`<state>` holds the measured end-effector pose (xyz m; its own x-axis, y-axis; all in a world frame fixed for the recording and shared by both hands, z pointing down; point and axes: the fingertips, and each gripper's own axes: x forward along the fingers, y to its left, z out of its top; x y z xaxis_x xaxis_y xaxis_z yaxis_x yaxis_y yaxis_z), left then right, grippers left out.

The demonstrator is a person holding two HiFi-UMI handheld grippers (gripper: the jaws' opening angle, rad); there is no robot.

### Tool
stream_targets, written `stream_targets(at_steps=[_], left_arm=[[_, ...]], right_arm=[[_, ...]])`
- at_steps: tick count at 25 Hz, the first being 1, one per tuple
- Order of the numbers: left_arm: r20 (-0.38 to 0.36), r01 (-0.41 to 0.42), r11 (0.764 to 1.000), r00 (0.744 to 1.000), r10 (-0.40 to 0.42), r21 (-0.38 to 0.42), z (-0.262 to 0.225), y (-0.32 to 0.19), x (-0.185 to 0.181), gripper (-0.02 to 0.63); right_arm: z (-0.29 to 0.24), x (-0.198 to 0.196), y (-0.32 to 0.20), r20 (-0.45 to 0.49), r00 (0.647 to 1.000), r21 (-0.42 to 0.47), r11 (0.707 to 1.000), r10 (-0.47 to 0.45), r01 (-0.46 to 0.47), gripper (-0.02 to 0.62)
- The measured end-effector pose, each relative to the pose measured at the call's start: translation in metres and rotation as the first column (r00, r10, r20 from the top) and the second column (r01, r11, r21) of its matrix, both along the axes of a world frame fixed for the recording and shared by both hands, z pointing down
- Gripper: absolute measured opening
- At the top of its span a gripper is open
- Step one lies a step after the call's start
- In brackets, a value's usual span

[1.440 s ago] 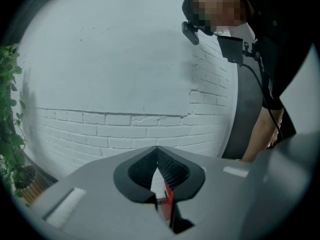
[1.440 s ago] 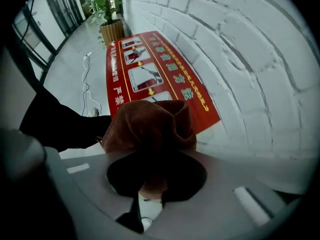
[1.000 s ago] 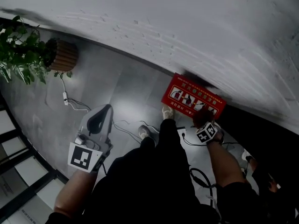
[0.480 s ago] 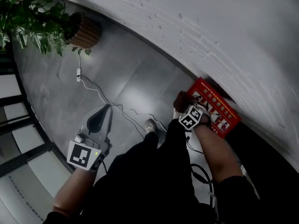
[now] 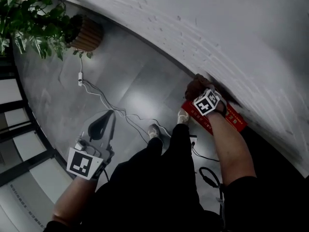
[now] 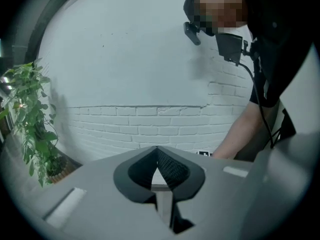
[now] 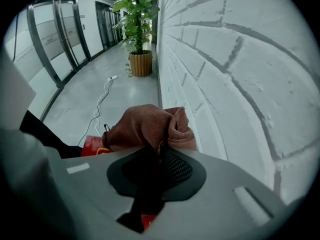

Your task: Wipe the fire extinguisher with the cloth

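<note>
A red fire extinguisher box (image 5: 228, 118) with white print lies on the floor against the white brick wall (image 5: 217, 23). My right gripper (image 5: 200, 93) points steeply down over the box's wall-side end, shut on a bunched brown cloth (image 5: 194, 85). In the right gripper view the cloth (image 7: 150, 126) bulges out of the jaws of the right gripper (image 7: 159, 149), with a bit of the red box (image 7: 92, 145) below it. My left gripper (image 5: 109, 115) hangs over the bare floor at lower left. Its jaws meet in the left gripper view with nothing between them (image 6: 156, 150).
A potted plant (image 5: 29, 18) in a ribbed wooden pot (image 5: 87, 33) stands by the wall at upper left. A white cable (image 5: 104, 100) trails across the grey floor towards my shoes (image 5: 154, 130). Glass partitions with dark frames (image 5: 14, 129) line the left side.
My right gripper has carried the cloth from the near side of the red box across to its end by the wall. The left gripper has stayed shut, almost in place.
</note>
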<state>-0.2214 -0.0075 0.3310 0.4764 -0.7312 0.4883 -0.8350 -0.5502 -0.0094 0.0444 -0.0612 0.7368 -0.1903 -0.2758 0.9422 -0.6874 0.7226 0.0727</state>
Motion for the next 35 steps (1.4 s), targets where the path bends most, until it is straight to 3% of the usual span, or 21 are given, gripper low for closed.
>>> stream_targets(at_steps=[7, 10, 12, 17, 19, 22, 24, 26, 30, 35], left_arm=[[-0.042, -0.093, 0.996, 0.995, 0.093, 0.007, -0.001, -0.011, 0.030, 0.000], [-0.063, -0.133, 0.991, 0.989, 0.133, 0.013, 0.001, -0.014, 0.043, 0.000], [-0.077, -0.162, 0.987, 0.984, 0.163, 0.018, 0.002, -0.015, 0.052, 0.000], [-0.111, -0.202, 0.979, 0.973, 0.202, 0.017, 0.006, -0.013, 0.063, 0.000], [-0.126, -0.194, 0.981, 0.973, 0.194, 0.012, 0.008, -0.013, 0.059, 0.000], [-0.141, -0.158, 0.987, 0.978, 0.157, 0.004, 0.011, -0.014, 0.047, 0.000], [-0.142, -0.127, 0.992, 0.982, 0.126, -0.001, 0.013, -0.015, 0.038, 0.000], [-0.142, -0.094, 0.996, 0.985, 0.094, 0.002, 0.011, -0.017, 0.028, 0.000], [-0.114, -0.041, 0.999, 0.992, 0.044, 0.026, -0.002, -0.022, 0.006, 0.000], [-0.046, 0.032, 0.999, 0.998, -0.031, 0.019, -0.004, -0.014, -0.025, 0.000]], right_arm=[[-0.008, 0.083, 0.060, -0.051, 0.990, 0.000, 0.991, 0.131, -0.131, 0.054], [-0.008, 0.134, 0.103, -0.095, 0.969, -0.026, 0.972, 0.230, -0.233, 0.054], [-0.006, 0.174, 0.138, -0.140, 0.939, -0.056, 0.944, 0.314, -0.324, 0.054], [-0.012, 0.266, 0.232, -0.299, 0.824, -0.132, 0.835, 0.481, -0.535, 0.054], [-0.024, 0.278, 0.242, -0.303, 0.809, -0.090, 0.830, 0.504, -0.551, 0.054], [-0.038, 0.240, 0.207, -0.220, 0.881, -0.028, 0.900, 0.419, -0.435, 0.054], [-0.040, 0.188, 0.168, -0.140, 0.937, 0.001, 0.947, 0.319, -0.322, 0.054], [-0.038, 0.129, 0.129, -0.056, 0.973, 0.024, 0.974, 0.226, -0.225, 0.054], [-0.024, 0.033, 0.069, 0.030, 0.995, -0.004, 0.995, 0.097, -0.097, 0.052], [0.001, -0.026, 0.046, 0.025, 0.999, -0.054, 0.998, 0.031, -0.030, 0.052]])
